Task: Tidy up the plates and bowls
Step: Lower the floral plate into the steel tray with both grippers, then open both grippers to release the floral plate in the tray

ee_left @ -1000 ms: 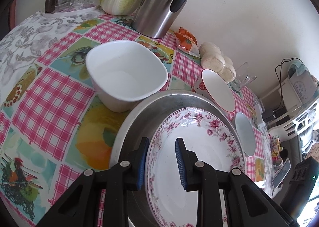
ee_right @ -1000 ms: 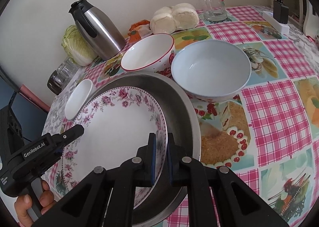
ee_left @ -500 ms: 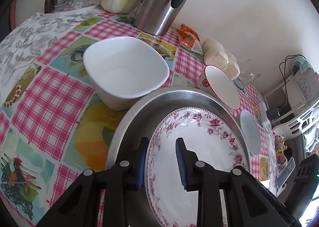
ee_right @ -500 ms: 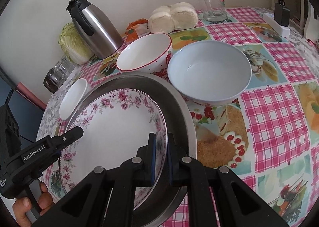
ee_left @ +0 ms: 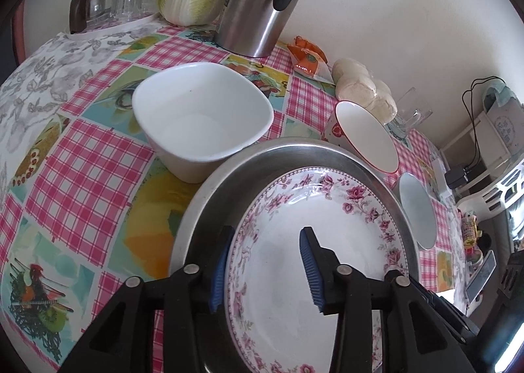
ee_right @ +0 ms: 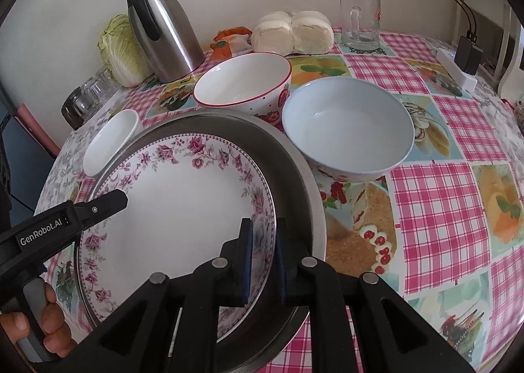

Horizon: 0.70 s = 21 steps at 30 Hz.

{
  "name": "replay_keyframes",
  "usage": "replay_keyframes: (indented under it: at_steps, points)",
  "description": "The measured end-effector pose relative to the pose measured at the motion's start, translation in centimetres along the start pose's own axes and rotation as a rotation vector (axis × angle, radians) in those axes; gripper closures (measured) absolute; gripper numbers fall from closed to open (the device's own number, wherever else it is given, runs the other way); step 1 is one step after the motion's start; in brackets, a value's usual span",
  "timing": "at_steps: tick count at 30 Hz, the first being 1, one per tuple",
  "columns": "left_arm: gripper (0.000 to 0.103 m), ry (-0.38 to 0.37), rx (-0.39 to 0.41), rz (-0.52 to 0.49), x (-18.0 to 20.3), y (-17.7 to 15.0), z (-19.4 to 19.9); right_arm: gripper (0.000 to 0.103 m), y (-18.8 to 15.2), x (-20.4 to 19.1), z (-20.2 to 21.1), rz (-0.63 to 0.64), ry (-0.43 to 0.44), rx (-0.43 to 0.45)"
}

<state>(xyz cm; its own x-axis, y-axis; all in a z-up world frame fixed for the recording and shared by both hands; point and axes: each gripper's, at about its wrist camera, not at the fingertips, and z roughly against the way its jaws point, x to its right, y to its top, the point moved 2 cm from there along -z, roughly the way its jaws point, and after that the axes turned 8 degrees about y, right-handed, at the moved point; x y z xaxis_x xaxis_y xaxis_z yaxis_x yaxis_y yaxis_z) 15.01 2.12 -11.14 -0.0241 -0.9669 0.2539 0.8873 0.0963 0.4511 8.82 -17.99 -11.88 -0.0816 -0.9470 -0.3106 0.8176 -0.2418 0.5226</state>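
On the checked table, my right tongs pinch the flowered plate by its near rim; my left tongs, just opening, straddle the far rim loosely.

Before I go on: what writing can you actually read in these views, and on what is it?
"GenRobot.AI": white lettering on the black body of the left gripper, in the right wrist view.
Orange packet by the wall: print too small to read.
Glass mug: red mark, blurred.
Pale appliance far right: faint lettering, unreadable.
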Motion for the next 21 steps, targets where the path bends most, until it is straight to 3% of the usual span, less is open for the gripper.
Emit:
replay_keyframes:
  at_steps: [7,11,21]
  points:
    - [0.053,0.011,-0.006,-0.007,0.1,-0.1,0.0,0.09,0.0,0.2,0.0,0.009,0.005,-0.004]
    - [0.044,0.002,0.03,-0.002,0.1,0.0,0.9,0.09,0.0,0.1,0.5,0.025,-0.009,0.016]
    - [0.039,0.028,0.09,-0.048,1.1,0.2,2.3,0.09,0.4,-0.1,2.0,0.028,0.0,0.082]
